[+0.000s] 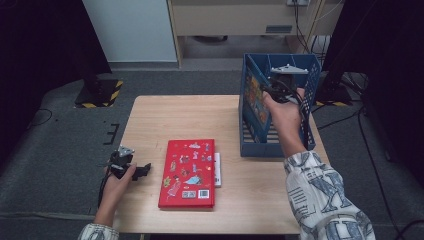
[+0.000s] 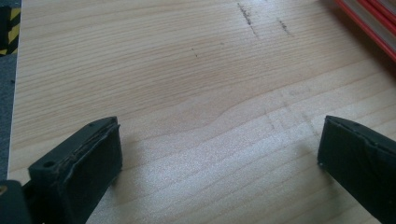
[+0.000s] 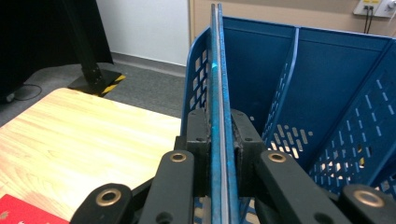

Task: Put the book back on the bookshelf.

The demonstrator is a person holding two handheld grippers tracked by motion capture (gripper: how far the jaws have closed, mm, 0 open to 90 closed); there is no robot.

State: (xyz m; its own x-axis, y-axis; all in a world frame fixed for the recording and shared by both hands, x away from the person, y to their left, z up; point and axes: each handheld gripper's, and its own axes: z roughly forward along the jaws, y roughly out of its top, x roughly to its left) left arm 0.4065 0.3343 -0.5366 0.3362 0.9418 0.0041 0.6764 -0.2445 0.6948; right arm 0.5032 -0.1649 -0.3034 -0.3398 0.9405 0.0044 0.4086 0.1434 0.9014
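The right tongs [image 3: 219, 154] are clamped on the upper edge of a thin blue book [image 3: 218, 93], which stands upright on its edge inside the blue file rack [image 1: 305, 75], in the compartment against the rack's left wall. Holding it by the top edge keeps the book vertical so it can slide down between the wall and the divider; I judge it is being set into the rack to stand like a filed volume. In the high view its colourful cover [image 1: 256, 100] faces that left wall, though no lettering on it can be read. To the left of the rack, well apart from it, a red book [image 1: 187, 172] lies flat on the bench [image 1: 165, 115] with a thinner white book [image 1: 217, 170] peeking out beneath its right edge, probably waiting their turn. The red cover carries small cartoon pictures and a barcode-like patch near its bottom corner; any writing is too small to read. Farther left of the rack, beyond the red book, the left tongs [image 2: 219, 154] hover just above bare wood, spread wide and empty, apparently parked clear of the work.
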